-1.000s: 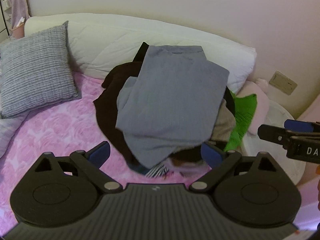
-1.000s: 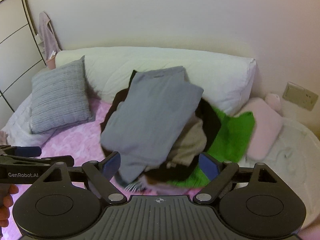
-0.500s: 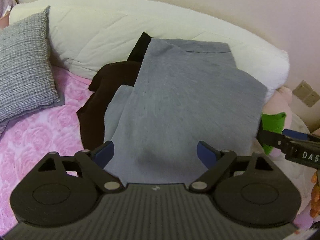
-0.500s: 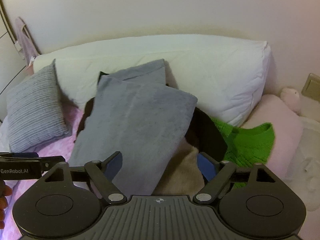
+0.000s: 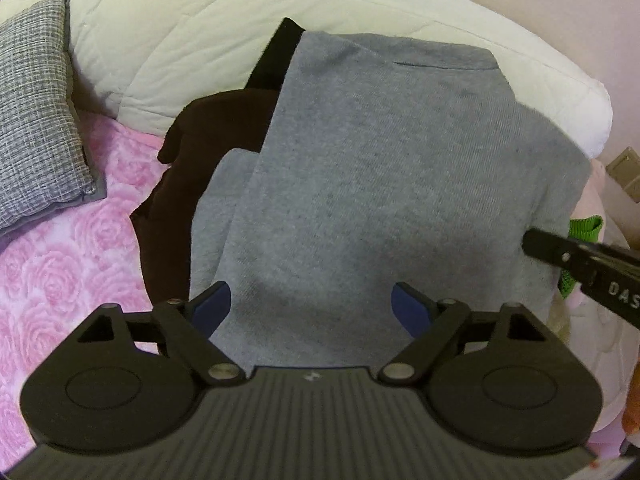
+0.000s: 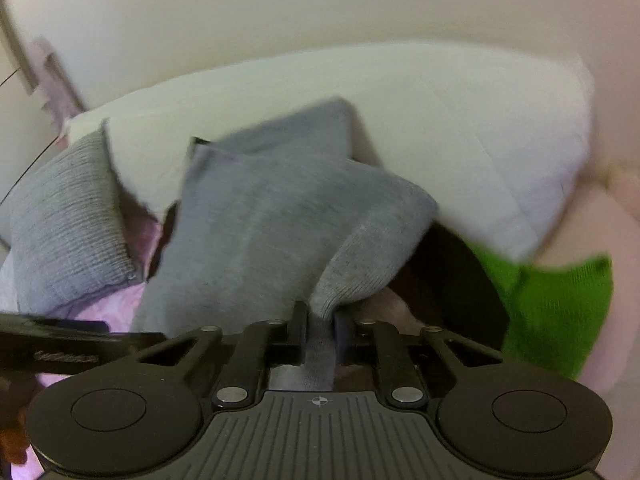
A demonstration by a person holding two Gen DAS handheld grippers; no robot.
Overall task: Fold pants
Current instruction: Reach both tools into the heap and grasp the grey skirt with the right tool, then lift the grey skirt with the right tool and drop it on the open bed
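Folded grey pants (image 5: 380, 160) lie on top of a clothes pile on the bed. My left gripper (image 5: 310, 304) hovers over their near edge. Its jaws are wide and closing, with grey fabric lying between the blue pads (image 5: 212, 306) but not pressed. My right gripper (image 6: 320, 320) is closing and pinches a fold of the grey pants (image 6: 260, 220) at their right edge. The cloth bunches up above the jaws. The right gripper's tip (image 5: 560, 256) shows at the pants' right side in the left wrist view. In the right wrist view, the left gripper (image 6: 80, 344) shows at the lower left.
A dark brown garment (image 5: 208, 140) lies under the pants. Beside them are a green garment (image 6: 560, 312) and a pink plush (image 6: 592, 232). A grey cushion (image 5: 36, 120) and white bolster (image 5: 180, 40) sit behind on the pink bedspread (image 5: 60, 280). A wall socket (image 5: 624, 172) is on the right.
Both grippers have come down and closer to the pile. The right jaws went from wide open to shut on the pants' right edge, which now bunches up.
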